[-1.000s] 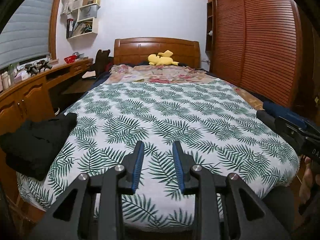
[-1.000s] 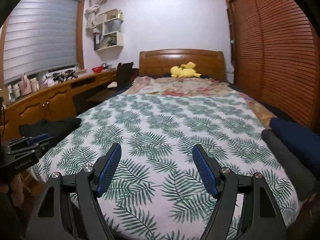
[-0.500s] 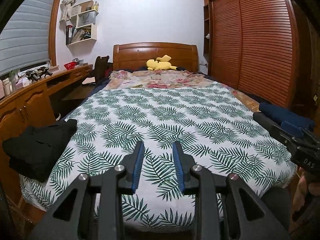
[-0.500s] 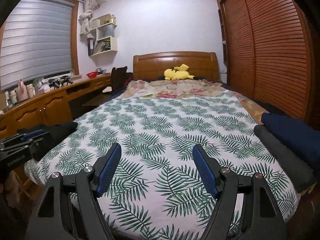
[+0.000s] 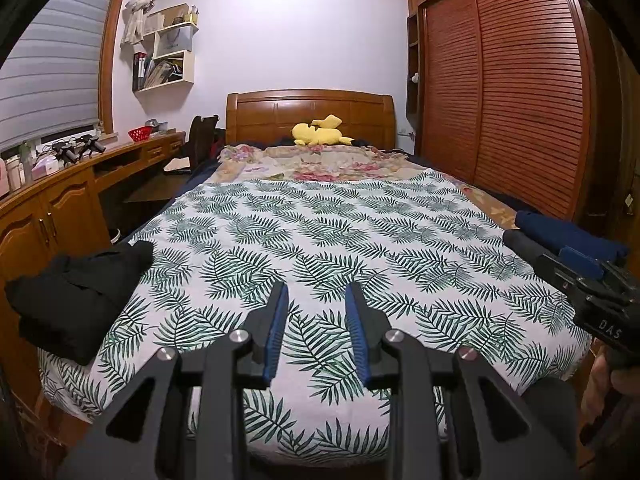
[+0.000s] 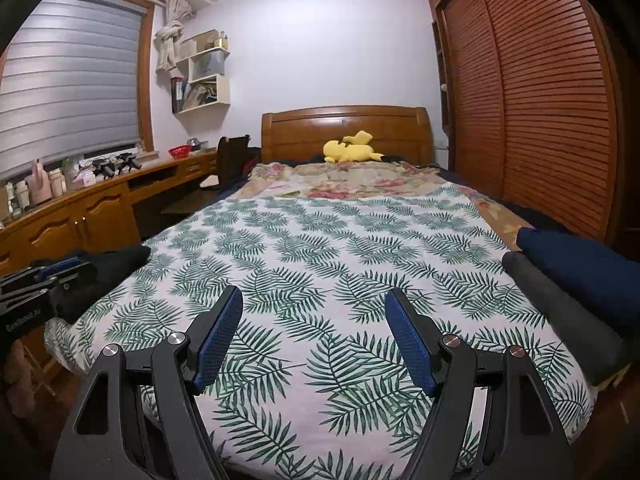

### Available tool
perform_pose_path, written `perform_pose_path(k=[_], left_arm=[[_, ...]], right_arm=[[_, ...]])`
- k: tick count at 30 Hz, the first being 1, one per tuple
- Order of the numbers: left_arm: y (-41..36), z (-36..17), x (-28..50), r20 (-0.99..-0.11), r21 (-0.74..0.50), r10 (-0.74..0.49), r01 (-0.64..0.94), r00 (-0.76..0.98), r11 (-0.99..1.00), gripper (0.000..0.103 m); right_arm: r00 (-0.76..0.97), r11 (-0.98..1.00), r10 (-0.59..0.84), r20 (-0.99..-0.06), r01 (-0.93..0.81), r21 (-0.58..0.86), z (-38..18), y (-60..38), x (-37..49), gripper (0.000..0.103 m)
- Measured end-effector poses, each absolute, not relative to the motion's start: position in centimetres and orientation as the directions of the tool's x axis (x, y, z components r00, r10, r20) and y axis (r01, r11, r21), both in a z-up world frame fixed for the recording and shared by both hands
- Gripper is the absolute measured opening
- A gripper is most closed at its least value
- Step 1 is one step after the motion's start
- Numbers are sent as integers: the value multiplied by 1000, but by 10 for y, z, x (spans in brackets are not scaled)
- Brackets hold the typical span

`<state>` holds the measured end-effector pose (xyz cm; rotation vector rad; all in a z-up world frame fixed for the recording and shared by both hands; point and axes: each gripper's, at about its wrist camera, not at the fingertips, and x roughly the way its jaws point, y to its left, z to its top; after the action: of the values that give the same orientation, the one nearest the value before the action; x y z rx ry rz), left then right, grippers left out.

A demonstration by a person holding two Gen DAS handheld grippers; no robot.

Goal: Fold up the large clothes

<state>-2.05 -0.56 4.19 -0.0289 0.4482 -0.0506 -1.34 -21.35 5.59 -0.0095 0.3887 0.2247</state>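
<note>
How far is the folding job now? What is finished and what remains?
Done, it seems: a folded navy garment and a grey one lie at the bed's right edge. In hand: nothing; the left gripper and right gripper are both open and empty above the leaf-print sheet. Left: the black garment, loosely heaped at the left edge.

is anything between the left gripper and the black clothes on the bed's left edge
Nothing visible is. The left gripper hangs open and empty over the near end of the bed; the black clothes lie to its left, with only bare leaf-print cover between.
</note>
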Motion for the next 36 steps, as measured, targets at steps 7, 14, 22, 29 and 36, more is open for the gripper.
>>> perform_pose_path(k=[7,14,22,29,36], left_arm=[[-7,42,-22,-428,-39,-54,42,902,998,28],[-8,43,-22,-424,-38,-50,38,904,999,28],[-7,44,-22,-420,-35,-46,35,906,999,28],[-7,44,-22,-419,-33,-43,32,907,999,28],[-7,44,-22,-420,-33,-43,32,907,999,28]], right_arm=[[901,975,214,-377,-218,33,56,-214,-13,75],[902,975,215,-374,-218,35,55,-215,-13,75],[905,976,213,-368,-215,36,57,-217,-12,75],[906,976,212,-366,-214,36,58,-217,-11,75],[905,976,213,-368,-214,37,58,-217,-11,75]])
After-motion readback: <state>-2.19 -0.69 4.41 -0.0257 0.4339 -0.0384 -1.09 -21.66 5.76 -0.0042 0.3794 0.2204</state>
